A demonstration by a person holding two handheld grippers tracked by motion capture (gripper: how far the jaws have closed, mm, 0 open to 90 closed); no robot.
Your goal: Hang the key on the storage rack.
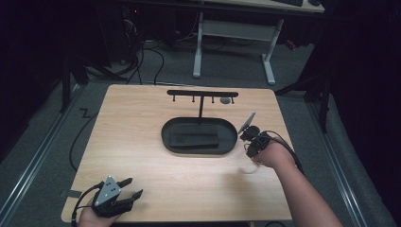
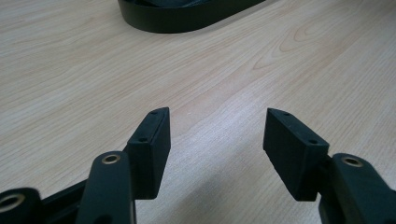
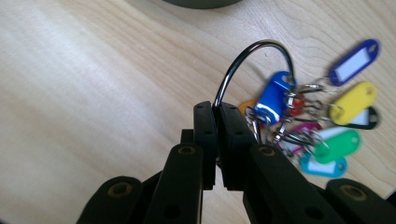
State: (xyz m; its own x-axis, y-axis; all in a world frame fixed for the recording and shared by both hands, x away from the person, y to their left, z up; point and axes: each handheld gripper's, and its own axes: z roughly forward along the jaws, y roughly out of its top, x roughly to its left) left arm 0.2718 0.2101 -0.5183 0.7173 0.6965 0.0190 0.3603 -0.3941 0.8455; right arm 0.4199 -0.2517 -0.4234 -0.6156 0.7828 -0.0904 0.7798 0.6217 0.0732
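— What's that bundle near the right edge of the table (image 1: 142, 156)?

— A big dark metal ring (image 3: 254, 58), pinched between the shut jaws of the right gripper (image 3: 217, 109). It arches up and over, and a cluster of plastic key tags (image 3: 322, 121) hangs from it on small silver clips.

— What colours?

— Two blue, one yellow, one green, a light blue one, plus bits of pink, red and orange underneath. They're fanned out on the wood.

— And the black things?

— An oval tray (image 1: 198, 149) mid-table, and a hook rack (image 1: 202, 93) standing upright at its far side.
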